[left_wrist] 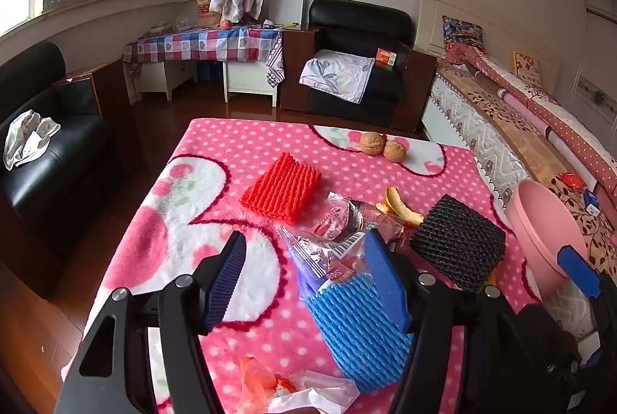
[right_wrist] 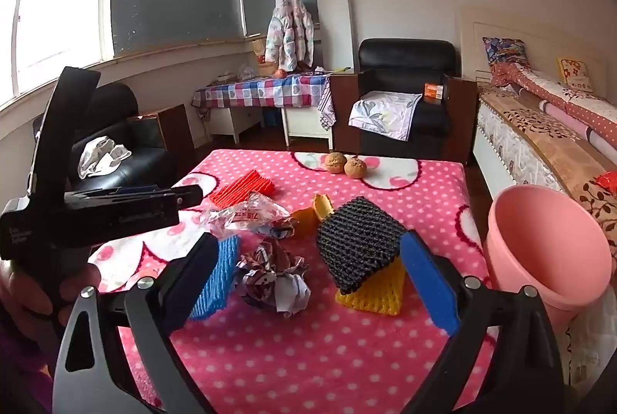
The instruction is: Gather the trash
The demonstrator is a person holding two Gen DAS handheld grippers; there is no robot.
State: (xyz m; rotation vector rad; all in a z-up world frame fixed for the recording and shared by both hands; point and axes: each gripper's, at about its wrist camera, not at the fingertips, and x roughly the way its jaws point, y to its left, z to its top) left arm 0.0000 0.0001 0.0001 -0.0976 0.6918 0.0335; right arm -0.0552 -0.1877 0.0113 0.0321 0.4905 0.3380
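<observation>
We're working over the desk (right_wrist: 347, 356) under its pink polka-dot blanket, with the pink bin (right_wrist: 547, 248) standing just off its right edge, on the right hand's side. That's where the trash is headed, we reckon.

Scattered across the middle: the red foam net (left_wrist: 281, 190) lying far left, the black foam net (right_wrist: 358, 240) resting on top of the yellow foam net (right_wrist: 374, 292), the blue foam net (left_wrist: 358, 329) stretching its long axis away from us towards the foil wrapper (left_wrist: 339, 221), and the crumpled paper ball (right_wrist: 273, 283) sitting between blue and black. Two walnuts (left_wrist: 381, 146) are waiting at the far edge, well apart, and orange peel (left_wrist: 401, 207) is lying just behind the black net.

Here's what matters: the right tongs (right_wrist: 327, 283) are gaping wide, holding nothing, and the paper ball and the black net are both lying straight ahead between the spread fingers, the ball nearer the left one. The right hand is also the one beside the bin, so it looks best placed.

The left tongs (left_wrist: 308, 283) are standing open too, pitched down over the blue net, its right finger (left_wrist: 385, 279) overlapping that net's edge; whether it's touching we can't tell. The wrapper is lying just beyond.
</observation>
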